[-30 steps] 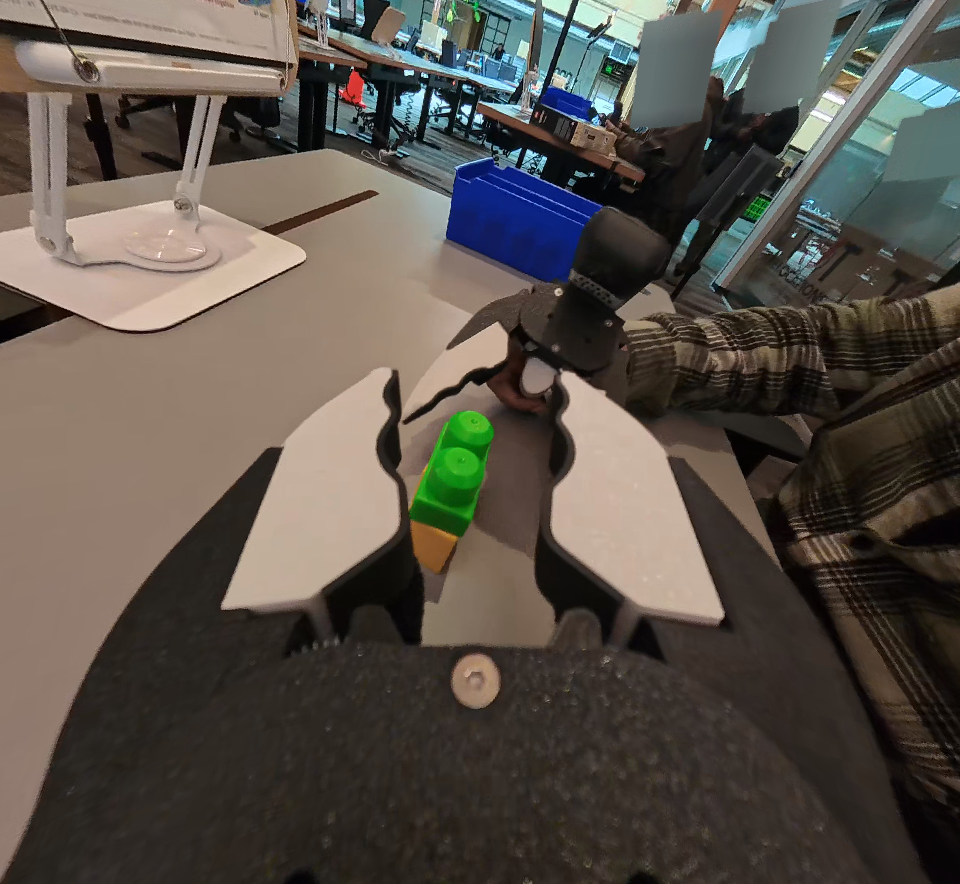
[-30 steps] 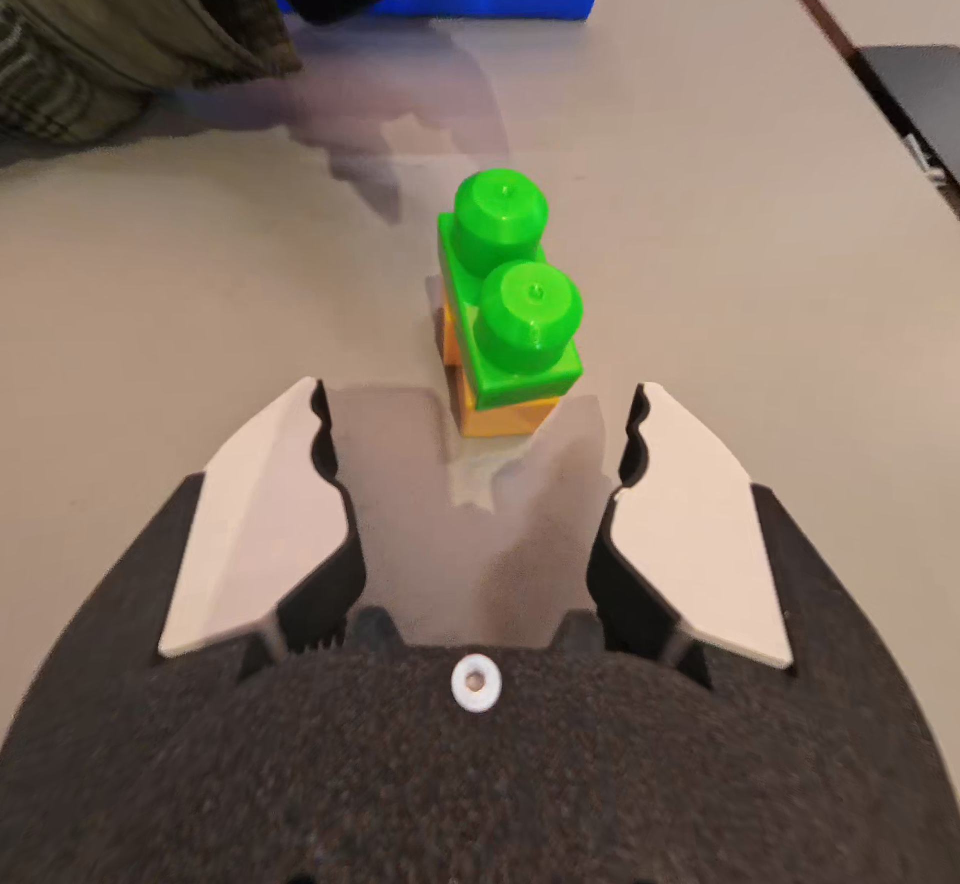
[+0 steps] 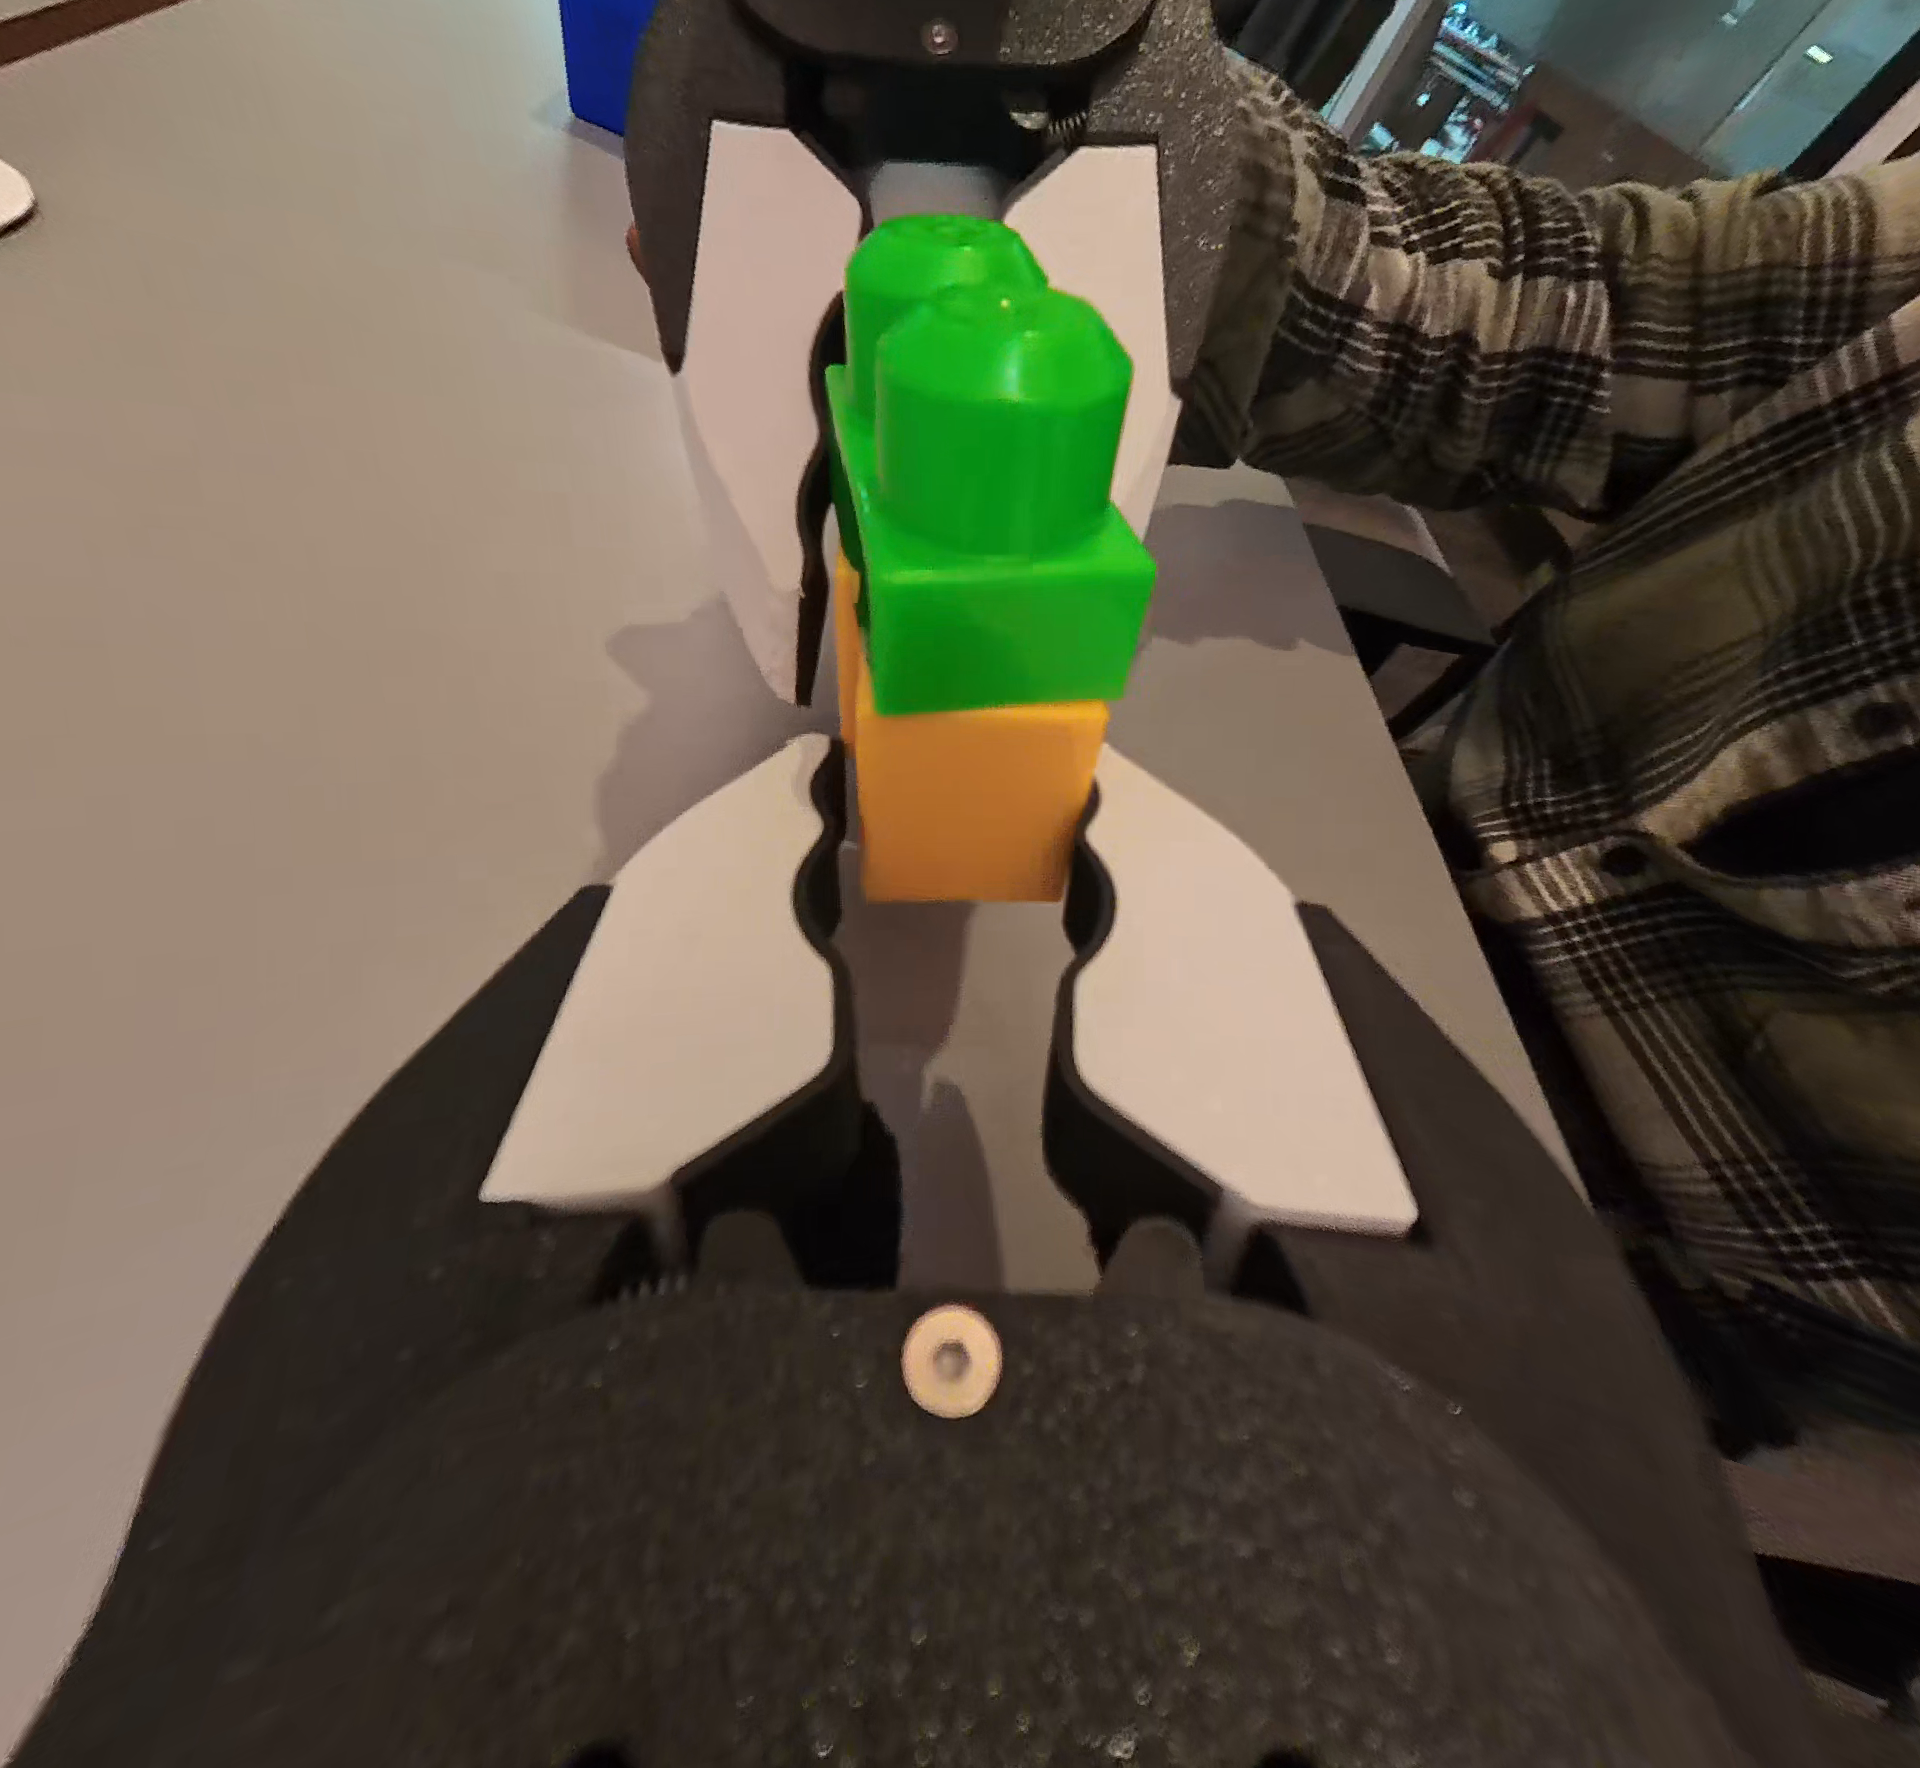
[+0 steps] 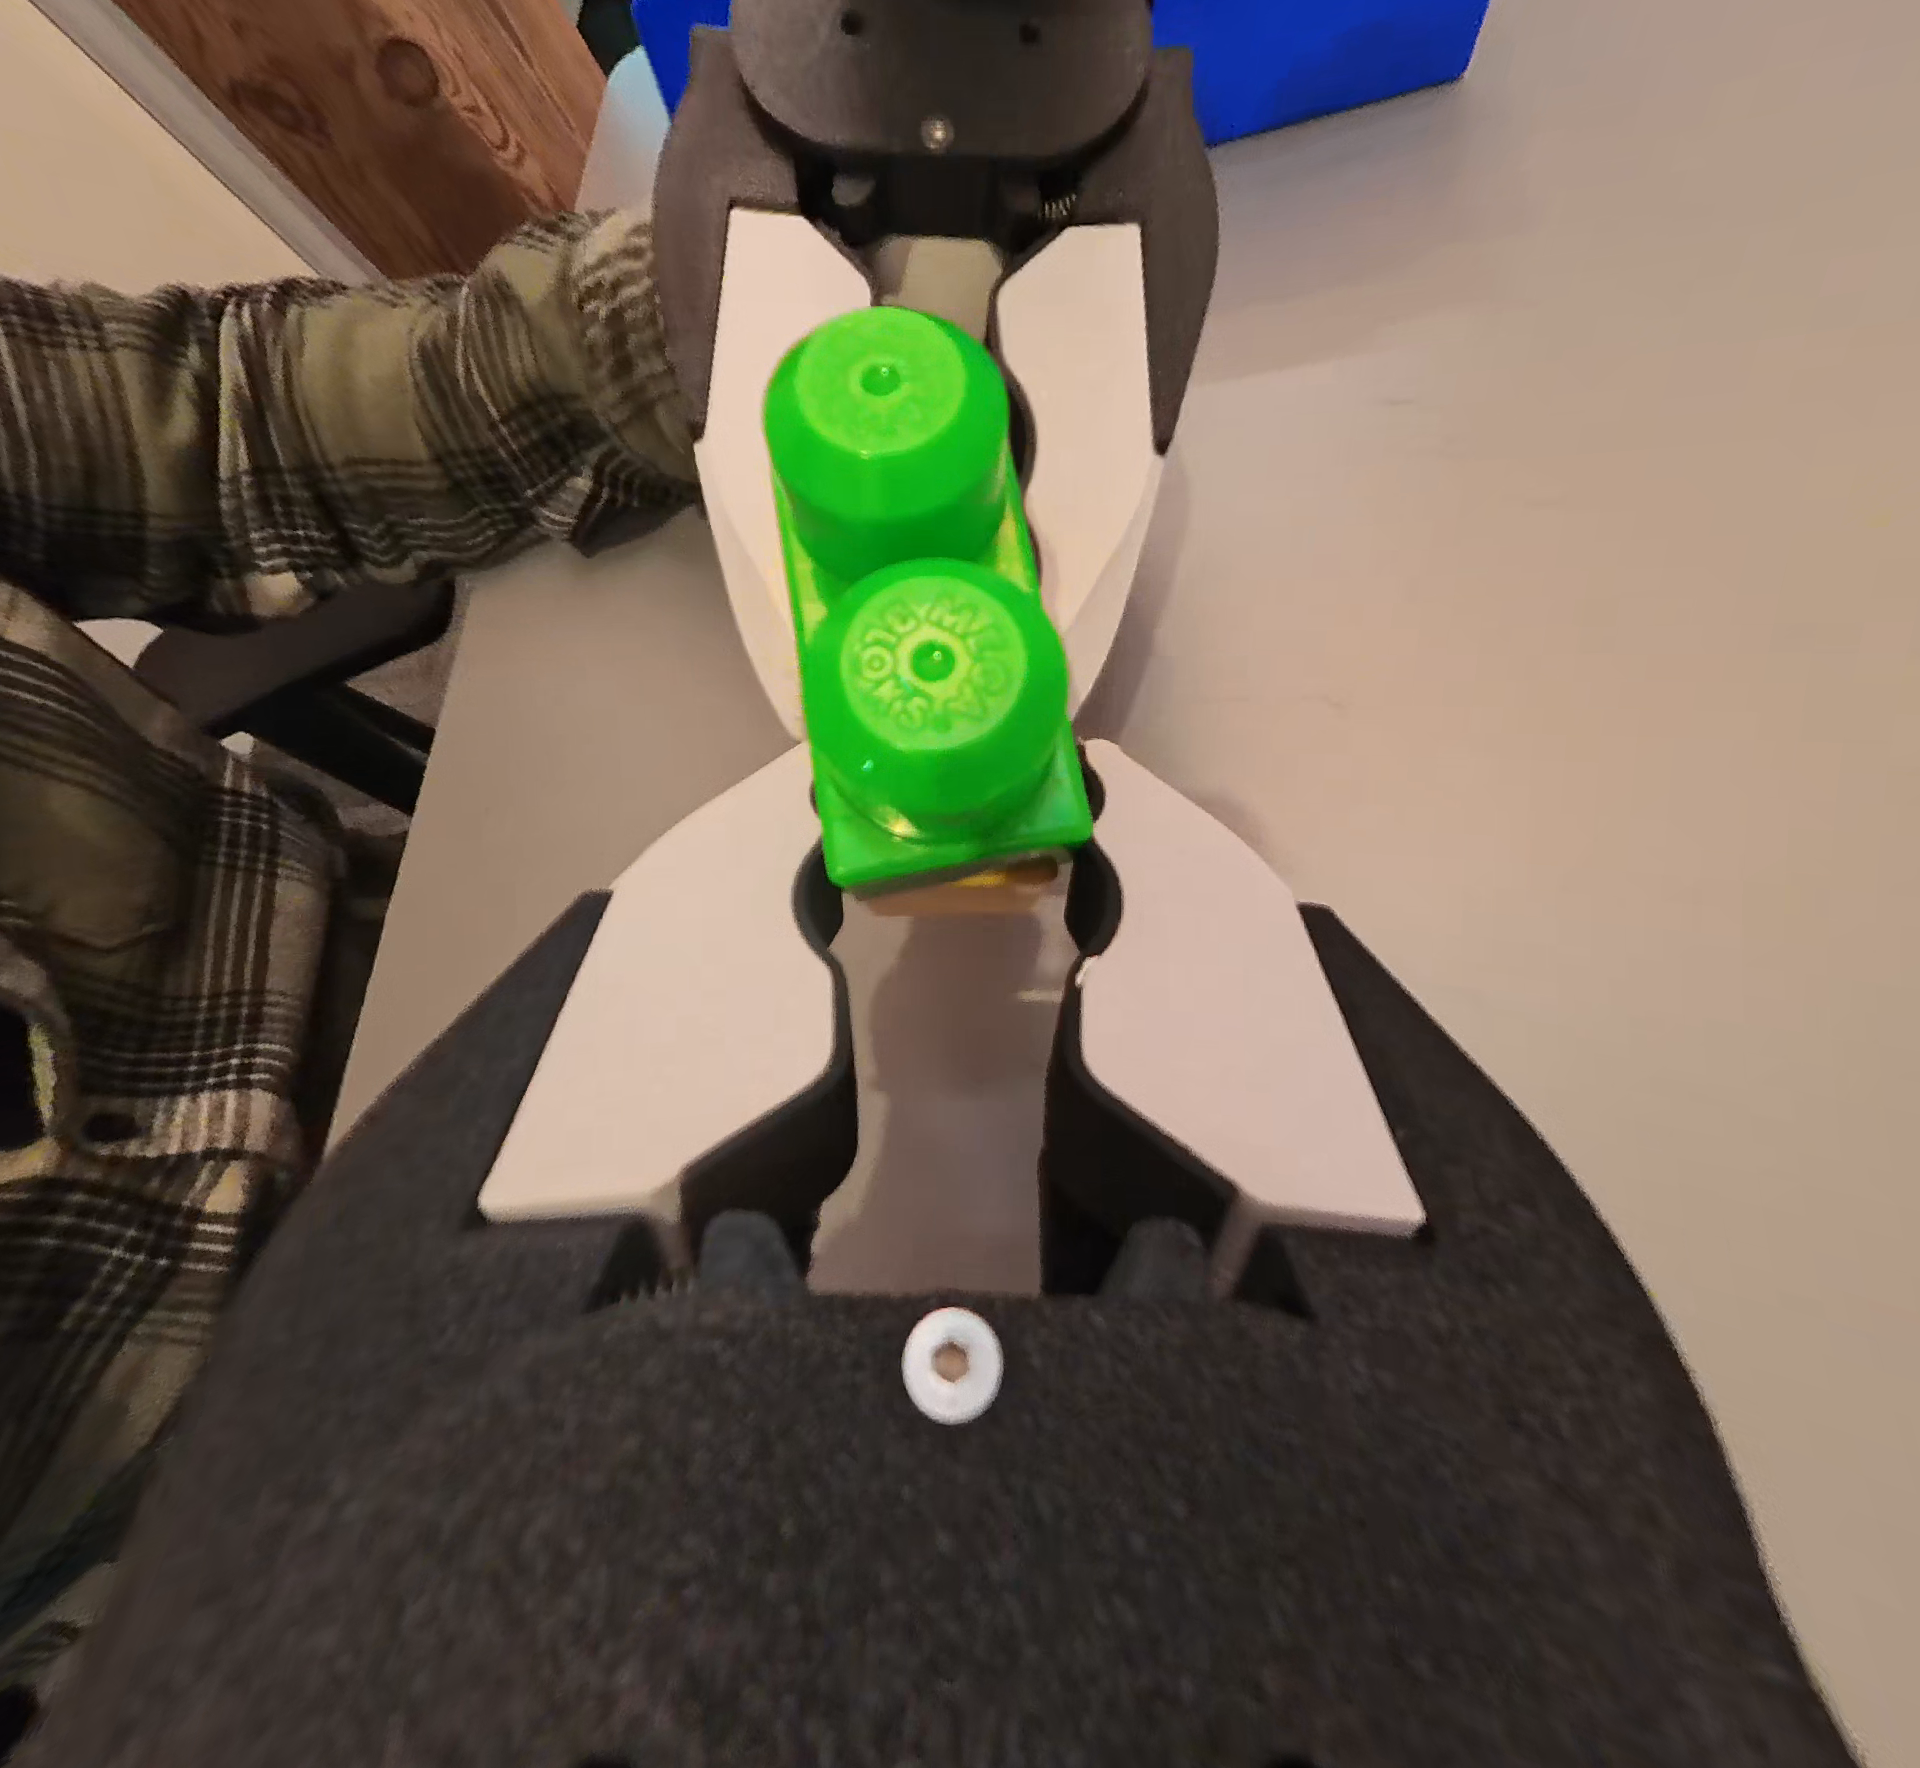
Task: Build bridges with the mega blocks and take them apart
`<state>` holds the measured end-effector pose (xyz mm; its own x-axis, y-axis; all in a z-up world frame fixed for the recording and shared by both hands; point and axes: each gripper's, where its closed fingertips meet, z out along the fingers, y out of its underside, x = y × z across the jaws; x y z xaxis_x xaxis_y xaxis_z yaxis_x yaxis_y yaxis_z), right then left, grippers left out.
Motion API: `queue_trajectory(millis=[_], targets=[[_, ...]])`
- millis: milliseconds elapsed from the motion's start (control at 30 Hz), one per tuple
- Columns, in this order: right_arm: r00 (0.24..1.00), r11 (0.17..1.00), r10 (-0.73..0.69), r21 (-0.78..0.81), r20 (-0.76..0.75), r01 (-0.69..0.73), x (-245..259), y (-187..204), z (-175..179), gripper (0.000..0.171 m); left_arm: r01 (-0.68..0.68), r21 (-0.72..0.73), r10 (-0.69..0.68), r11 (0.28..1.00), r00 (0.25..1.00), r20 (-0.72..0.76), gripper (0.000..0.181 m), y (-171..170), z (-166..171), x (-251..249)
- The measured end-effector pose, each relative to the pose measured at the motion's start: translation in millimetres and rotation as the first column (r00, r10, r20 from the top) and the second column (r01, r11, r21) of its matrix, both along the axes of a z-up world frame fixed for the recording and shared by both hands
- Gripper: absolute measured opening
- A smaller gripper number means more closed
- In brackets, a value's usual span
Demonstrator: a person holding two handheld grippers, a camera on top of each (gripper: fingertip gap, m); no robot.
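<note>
Left gripper clamped on orange block; right gripper clamped on green block stacked above; grey table.

Open-plan office or lab workspace, pale grey counter with a dark inlaid strip, blue plastic storage bin at its far edge, glass partition walls far right, wooden beam far left

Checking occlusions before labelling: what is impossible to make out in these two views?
Right wrist view: orange block nearly all hidden under green block.
Left wrist view: blue bin cut by top edge, inside unseen.
Left wrist view: green block's far stud half hidden behind near stud.
</note>
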<state>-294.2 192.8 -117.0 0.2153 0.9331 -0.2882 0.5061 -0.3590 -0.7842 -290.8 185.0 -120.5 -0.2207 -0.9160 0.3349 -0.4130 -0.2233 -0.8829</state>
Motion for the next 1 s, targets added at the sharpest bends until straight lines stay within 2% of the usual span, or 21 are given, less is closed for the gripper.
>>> queue_trajectory(millis=[267,533,667,867,967,1000], targets=[[0.997,0.997,-0.072,0.017,-0.023,0.072,-0.6,1.8,10.0,0.039,-0.105,0.151,0.106,0.983,0.994,-0.002,0.034,6.3,8.1,-0.9],[0.989,0.988,-0.147,0.035,-0.021,0.148,2.0,3.7,19.5,0.038,-0.161,0.157,0.156,0.974,0.987,0.044,0.034,9.8,15.2,3.6],[0.985,0.986,-0.165,0.021,-0.059,0.166,0.7,2.2,20.4,0.039,-0.144,0.101,0.137,0.984,0.988,0.072,0.034,7.8,18.3,4.3],[0.960,0.993,-0.110,0.022,-0.257,0.119,1.2,-0.2,47.6,0.040,-0.109,-0.017,0.110,0.994,0.978,0.178,0.035,0.5,32.6,14.1],[0.962,0.996,-0.071,0.042,-0.265,0.085,-0.3,-4.8,49.8,0.049,-0.056,-0.058,0.066,0.997,0.977,0.202,0.035,-6.0,34.3,13.6],[0.962,0.994,-0.076,0.054,-0.261,0.093,0.9,-3.4,50.6,0.059,-0.041,-0.073,0.056,0.996,0.976,0.213,0.035,-7.6,36.0,13.3]])
